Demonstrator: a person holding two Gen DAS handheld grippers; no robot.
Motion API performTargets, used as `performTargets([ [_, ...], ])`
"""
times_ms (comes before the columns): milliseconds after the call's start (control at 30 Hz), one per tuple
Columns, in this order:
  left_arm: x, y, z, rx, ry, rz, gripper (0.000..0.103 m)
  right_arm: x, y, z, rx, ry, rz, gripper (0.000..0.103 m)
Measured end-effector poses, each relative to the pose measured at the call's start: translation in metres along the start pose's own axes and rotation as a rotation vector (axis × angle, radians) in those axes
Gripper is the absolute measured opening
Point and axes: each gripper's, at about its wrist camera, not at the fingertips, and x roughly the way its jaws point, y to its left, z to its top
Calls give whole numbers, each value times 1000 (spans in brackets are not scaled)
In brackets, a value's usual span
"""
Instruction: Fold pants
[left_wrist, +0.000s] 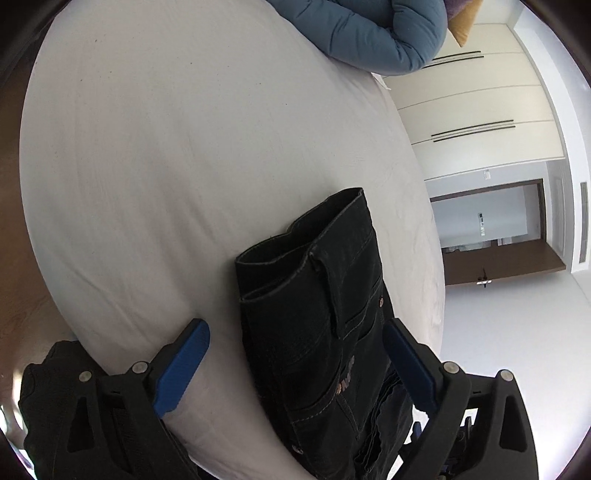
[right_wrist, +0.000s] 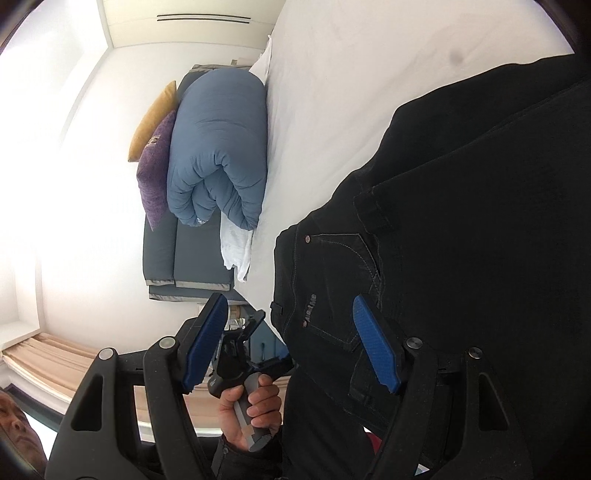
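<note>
Pants (left_wrist: 325, 332): black denim, heavy, limp, folded at bed (left_wrist: 166, 166) edge. Left gripper (left_wrist: 295, 369) and right gripper (right_wrist: 291, 343) both spread, clamping nothing. Likely best hold: thick waistband seam.

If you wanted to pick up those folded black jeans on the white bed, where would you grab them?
Probably the near folded end of the black jeans, approached from the bed edge: the layers stack thick there, and the open left gripper already straddles them.
</note>
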Motion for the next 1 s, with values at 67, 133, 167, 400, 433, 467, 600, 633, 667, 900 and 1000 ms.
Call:
performTargets([
  [67,1,1,3,-17,-1,-22,96,5,-1,0,-7,11,11,70],
  [133,5,0,5,-27,3,-37,95,2,-6,-1,-8,19,21,70],
  [167,9,-1,8,-24,5,-47,86,4,-6,0,-5,19,20,70],
  [400,27,1,10,-66,62,-69,25,21,-3,10,1,43,-42,70],
  [433,25,0,10,-67,59,-77,23,26,-1,12,-6,53,-60,70],
  [467,23,-1,10,-63,53,-79,21,31,2,14,-16,68,-92,70],
  [600,18,-14,7,-12,25,-70,18,55,10,20,-39,122,-142,70],
  [633,17,-18,7,0,18,-65,18,61,11,21,-43,133,-171,70],
  [667,17,-22,6,14,11,-63,18,68,10,22,-46,144,-205,70],
  [900,5,-63,-4,149,-32,-61,18,100,-14,25,-36,163,-356,69],
  [1000,1,-89,-11,223,-46,-69,18,105,-10,23,-76,153,-367,69],
])
